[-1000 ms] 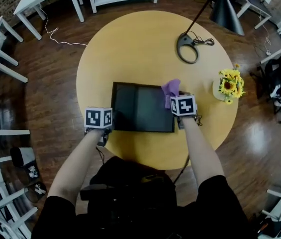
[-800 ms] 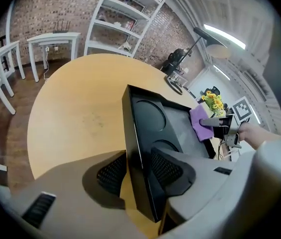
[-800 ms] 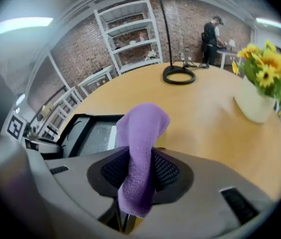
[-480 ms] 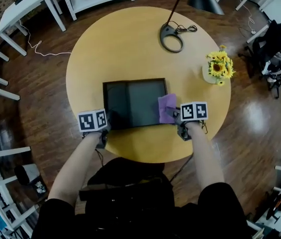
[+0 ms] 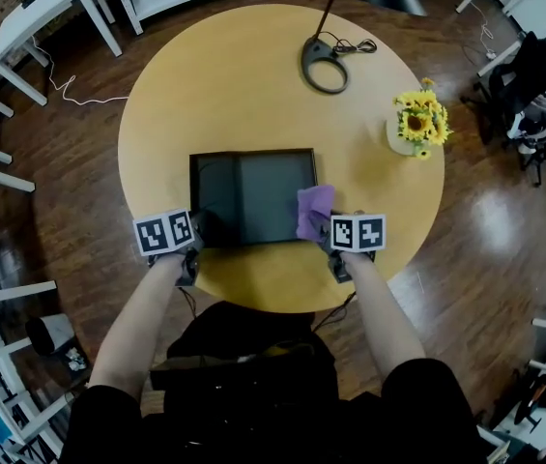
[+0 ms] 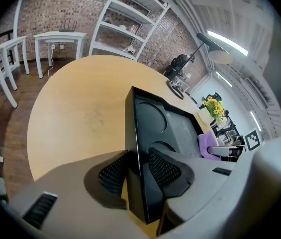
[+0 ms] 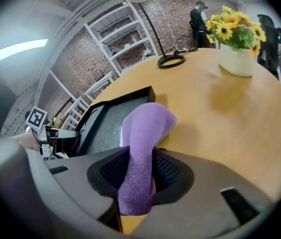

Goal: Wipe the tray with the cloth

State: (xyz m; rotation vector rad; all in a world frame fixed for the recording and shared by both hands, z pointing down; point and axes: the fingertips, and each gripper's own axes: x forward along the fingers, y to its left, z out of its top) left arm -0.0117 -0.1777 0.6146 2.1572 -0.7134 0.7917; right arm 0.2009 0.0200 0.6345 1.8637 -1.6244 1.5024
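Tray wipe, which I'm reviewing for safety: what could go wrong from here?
1. The left hand-held gripper, whose jaws have just been closing, pinches only the tray by its thin wall near one corner. A sideways wipe might pivot or tip the tray.
2. The right hand-held gripper clamps a narrow fold of the cloth, which sits at the tray's right rim. It could snag there or pull loose.

No legible text, brand, number or label in any view. The only markings are black-and-white square patterns on the left marker cube (image 5: 164, 232) of the left gripper (image 5: 198, 232) and the right marker cube (image 5: 358, 232) of the right gripper (image 5: 326, 235). They carry no readable characters.
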